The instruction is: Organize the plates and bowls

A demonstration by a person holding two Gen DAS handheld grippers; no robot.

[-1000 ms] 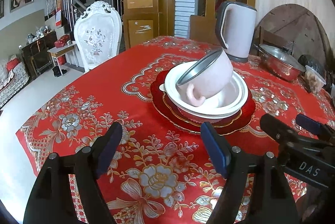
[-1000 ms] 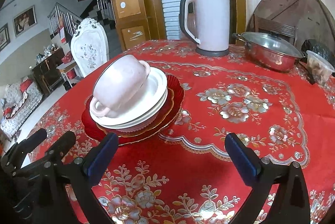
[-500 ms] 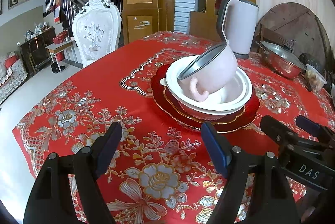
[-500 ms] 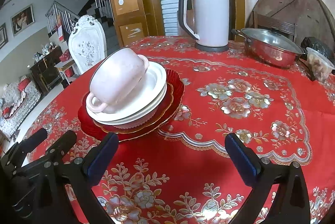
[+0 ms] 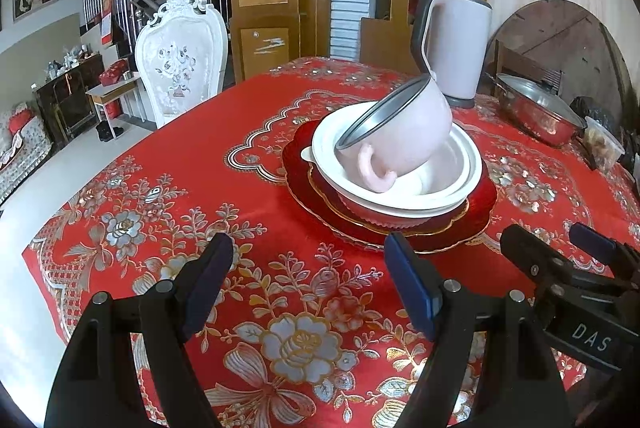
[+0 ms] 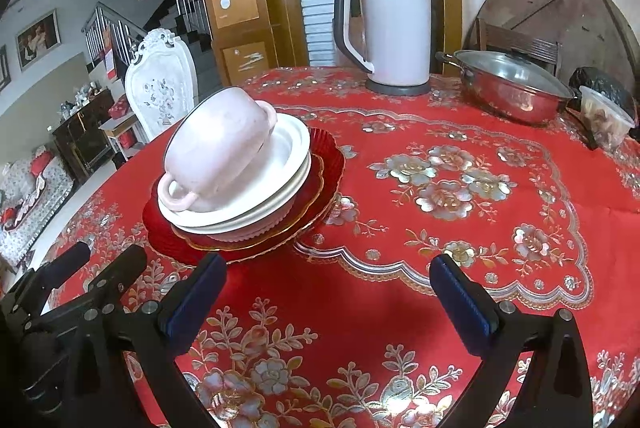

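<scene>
Plates and bowls sit stacked at the center of the left wrist view: a pink two-handled bowl (image 5: 400,140) lies tilted on its side in a white dish (image 5: 460,172), over a pink ribbed bowl (image 5: 384,218) and a red plate (image 5: 476,212) with a gold rim. Compared with 1 second ago the stack looks nearer and larger in both views, and its arrangement is unchanged. How many white dishes are nested cannot be told; the right wrist view suggests 2 rims. The pink bowl's dark metal rim faces the upper left of the left wrist frame, 1 handle pointing down.

Both grippers hover over the red floral tablecloth (image 6: 460,228) near the stack, touching nothing. The left gripper (image 5: 308,288) has its jaws spread, as does the right gripper (image 6: 328,302), wider still. A pale kettle (image 6: 394,32), a lidded steel pot (image 6: 508,88) and a plastic container (image 6: 606,116) stand at the upper right.
</scene>
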